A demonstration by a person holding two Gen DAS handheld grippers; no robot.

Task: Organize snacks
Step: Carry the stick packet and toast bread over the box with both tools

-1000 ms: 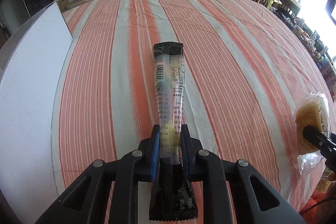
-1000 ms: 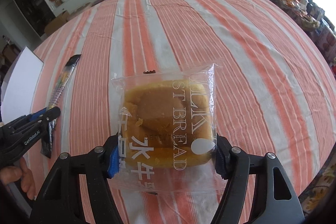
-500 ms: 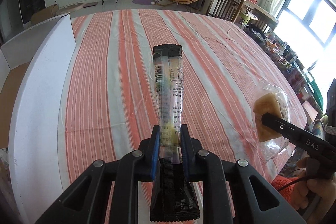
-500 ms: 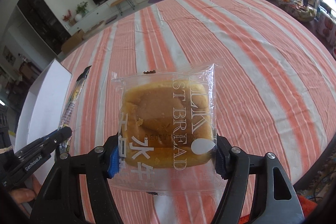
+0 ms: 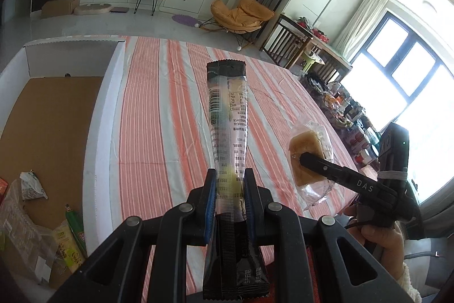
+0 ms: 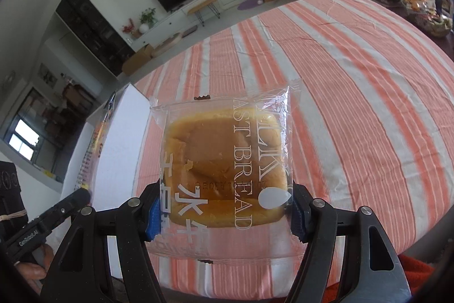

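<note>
My left gripper is shut on a long narrow snack stick packet with black ends, held up above the striped table. My right gripper is shut on a clear bag of toast bread, also held in the air. The bread bag shows in the left wrist view to the right of the stick packet. The stick packet shows at the left of the right wrist view. A white cardboard box stands open at the left, with several snack packets in its near corner.
The table has an orange and white striped cloth. The box's white wall rises along the table's left edge. A cluttered side table with jars and baskets stands at the right, beyond the table edge.
Both grippers have lifted with their packets and tilted up. The left one has swung left, so the open box and its contents have come into view.
</note>
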